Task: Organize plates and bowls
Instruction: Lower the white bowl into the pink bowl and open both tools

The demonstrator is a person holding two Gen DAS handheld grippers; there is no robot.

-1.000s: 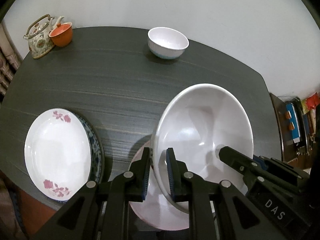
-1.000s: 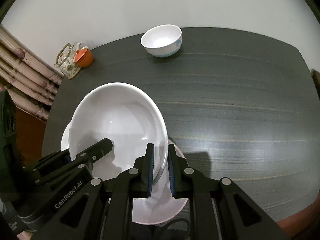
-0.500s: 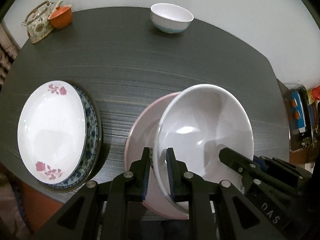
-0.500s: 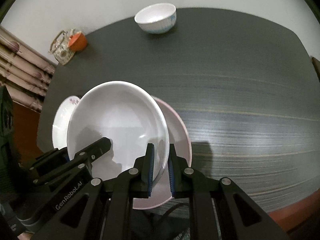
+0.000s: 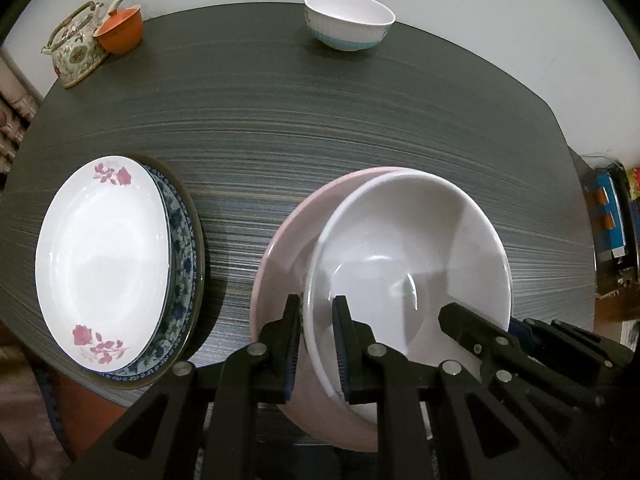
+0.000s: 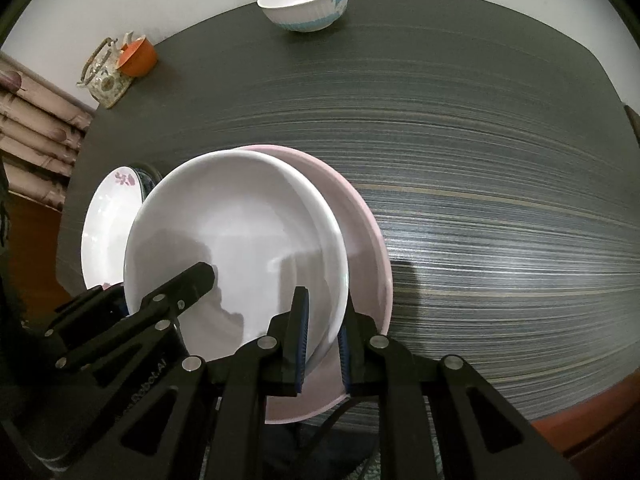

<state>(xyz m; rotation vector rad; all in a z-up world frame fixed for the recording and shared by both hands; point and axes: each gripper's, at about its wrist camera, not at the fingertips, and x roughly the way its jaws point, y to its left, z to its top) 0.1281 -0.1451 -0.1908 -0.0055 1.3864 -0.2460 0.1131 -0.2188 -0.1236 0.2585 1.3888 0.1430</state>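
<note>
A large white bowl (image 5: 412, 256) (image 6: 236, 240) hangs just over a pink plate (image 5: 288, 248) (image 6: 360, 240) near the table's front edge. My left gripper (image 5: 316, 320) is shut on the bowl's left rim. On the opposite rim, my right gripper (image 6: 323, 312) is shut too. Whether the bowl rests in the plate I cannot tell. To the left lies a white plate with red flowers (image 5: 100, 260) (image 6: 108, 216) stacked on a blue patterned plate (image 5: 184, 264). A small white bowl with a blue base (image 5: 348, 20) (image 6: 304, 0) stands at the far edge.
At the far left corner stand a flowered teapot (image 5: 76, 54) (image 6: 104, 76) and an orange cup (image 5: 120, 34) (image 6: 138, 58). The dark striped table (image 5: 320, 120) (image 6: 480, 160) stretches bare between the plates and the far bowl. A cluttered shelf (image 5: 612, 220) stands off the right edge.
Both grippers have come down with the white bowl and tipped more steeply. The pink plate under it now shows much more, and the bowl sits lower over it.
</note>
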